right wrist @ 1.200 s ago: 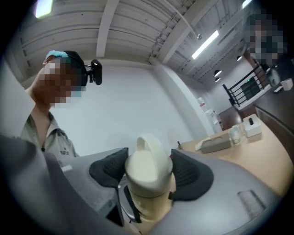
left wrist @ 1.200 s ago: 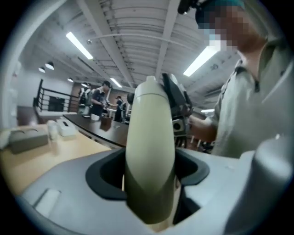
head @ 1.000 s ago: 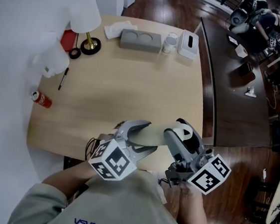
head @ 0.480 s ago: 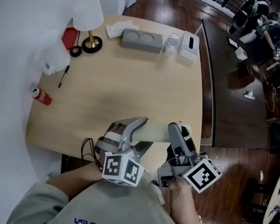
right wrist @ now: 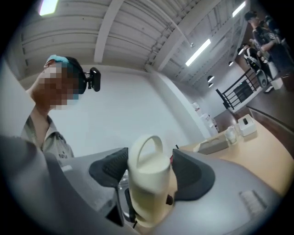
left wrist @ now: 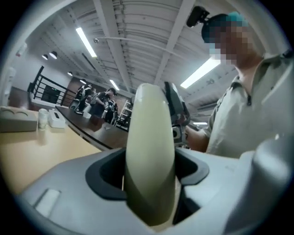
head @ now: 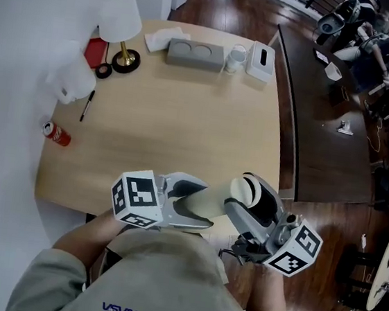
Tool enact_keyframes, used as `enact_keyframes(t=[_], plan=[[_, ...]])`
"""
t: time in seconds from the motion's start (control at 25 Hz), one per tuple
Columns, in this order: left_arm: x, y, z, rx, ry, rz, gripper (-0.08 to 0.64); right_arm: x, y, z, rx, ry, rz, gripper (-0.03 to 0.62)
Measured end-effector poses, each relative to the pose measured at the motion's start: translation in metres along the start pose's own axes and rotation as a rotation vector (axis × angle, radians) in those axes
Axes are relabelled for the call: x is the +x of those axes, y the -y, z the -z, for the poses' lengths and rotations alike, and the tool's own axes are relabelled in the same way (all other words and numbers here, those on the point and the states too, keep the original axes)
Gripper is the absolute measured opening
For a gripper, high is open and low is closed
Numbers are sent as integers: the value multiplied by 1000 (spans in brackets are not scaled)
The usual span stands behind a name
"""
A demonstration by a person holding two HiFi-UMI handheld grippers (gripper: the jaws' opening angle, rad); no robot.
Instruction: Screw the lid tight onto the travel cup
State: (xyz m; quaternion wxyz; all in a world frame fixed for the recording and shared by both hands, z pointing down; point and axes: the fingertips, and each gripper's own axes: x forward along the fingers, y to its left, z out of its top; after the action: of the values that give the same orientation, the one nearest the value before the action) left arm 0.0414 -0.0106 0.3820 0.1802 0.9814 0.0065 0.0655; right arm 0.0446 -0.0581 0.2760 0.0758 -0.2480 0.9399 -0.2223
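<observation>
Over the table's (head: 185, 115) near edge, the left gripper (head: 191, 201) clamps the cup (head: 211, 196) and the right gripper (head: 251, 199) pinches its lid (head: 244, 187); keep both aligned and twist squarely.

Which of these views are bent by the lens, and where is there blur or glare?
Left gripper view: strong fisheye with dark corners; the travel cup is close and soft; ceiling lights glare. Right gripper view: same fisheye; the lid is slightly blurred. Head view: sharp, evenly lit; the white wall washes out.
</observation>
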Motion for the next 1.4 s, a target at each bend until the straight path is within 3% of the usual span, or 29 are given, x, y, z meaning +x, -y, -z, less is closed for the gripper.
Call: enact_keyframes(t=[0.08,0.2,0.36,0.48,0.56,0.68,0.92,1.04,1.2,1.4], plan=[[0,4,0,26,-16,8,314,0,-6,0,-35,-26,-24,295],[3,-1,-2,80,-34,-64,314,-1,-4,-1,-53,-28,2,291],[3,-22,-2,206,-112,-313,314,-2,16,-2,-7,9,128,290],[-3,-44,3,239,-161,-531,313,-3,35,-1,73,55,239,279],[-7,-52,4,263,-168,-600,313,-2,40,-1,102,80,274,267],[-8,-52,3,247,-139,-575,313,1,38,-1,85,75,263,265],[-5,-41,-4,121,-1,-391,314,15,26,5,41,6,149,267],[-7,-39,-3,87,44,-345,314,22,21,9,1,-43,98,270],[-13,-42,-2,106,48,-314,314,33,15,15,-63,-118,38,270],[-20,-51,14,160,-14,-307,314,54,3,33,-231,-231,-49,270]])
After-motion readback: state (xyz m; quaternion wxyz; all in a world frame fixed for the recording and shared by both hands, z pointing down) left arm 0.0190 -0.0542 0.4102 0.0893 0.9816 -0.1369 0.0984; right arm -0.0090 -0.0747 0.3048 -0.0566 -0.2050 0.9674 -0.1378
